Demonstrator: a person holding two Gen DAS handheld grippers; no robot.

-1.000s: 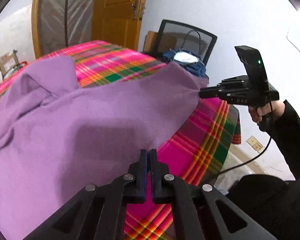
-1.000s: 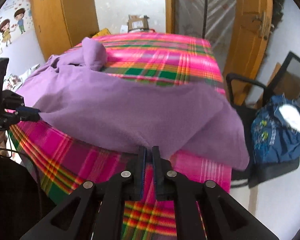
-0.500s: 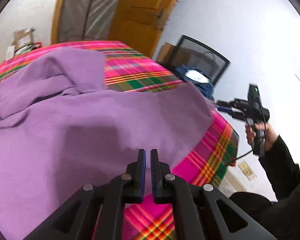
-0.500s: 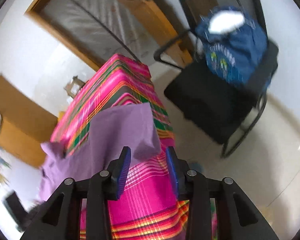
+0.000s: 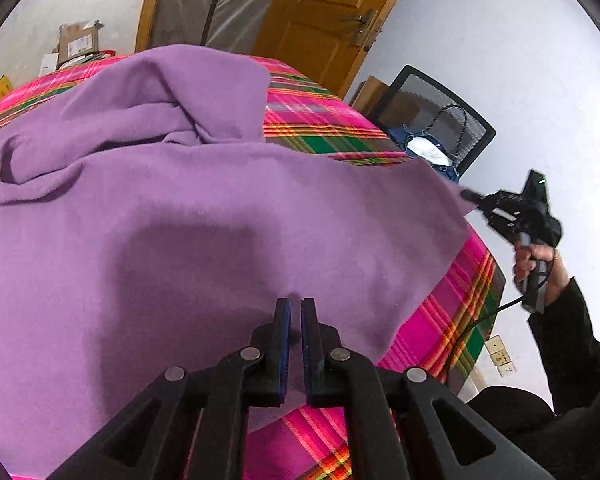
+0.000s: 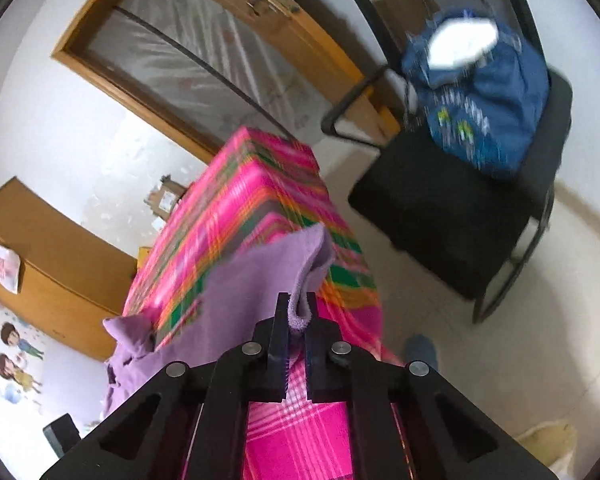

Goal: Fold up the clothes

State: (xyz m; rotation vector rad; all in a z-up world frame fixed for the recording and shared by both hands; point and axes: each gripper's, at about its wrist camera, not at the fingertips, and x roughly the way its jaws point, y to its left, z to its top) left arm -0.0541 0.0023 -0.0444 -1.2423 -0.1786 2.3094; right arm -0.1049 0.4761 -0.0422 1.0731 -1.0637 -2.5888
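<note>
Purple garment (image 5: 220,232) sprawls across the plaid-covered surface (image 5: 324,120), filling the middle and left of the left wrist view. Left claw (image 5: 294,308), low in the frame, is clamped on the near hem. Right claw (image 6: 298,304) is pinched tight on a rolled corner of the cloth at lower centre of its own view. Upper right there, a blue bag (image 6: 480,96) sits on a black chair (image 6: 452,220).

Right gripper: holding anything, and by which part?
Yes. The right gripper pinches the purple garment by a rolled hem edge at its corner.
</note>
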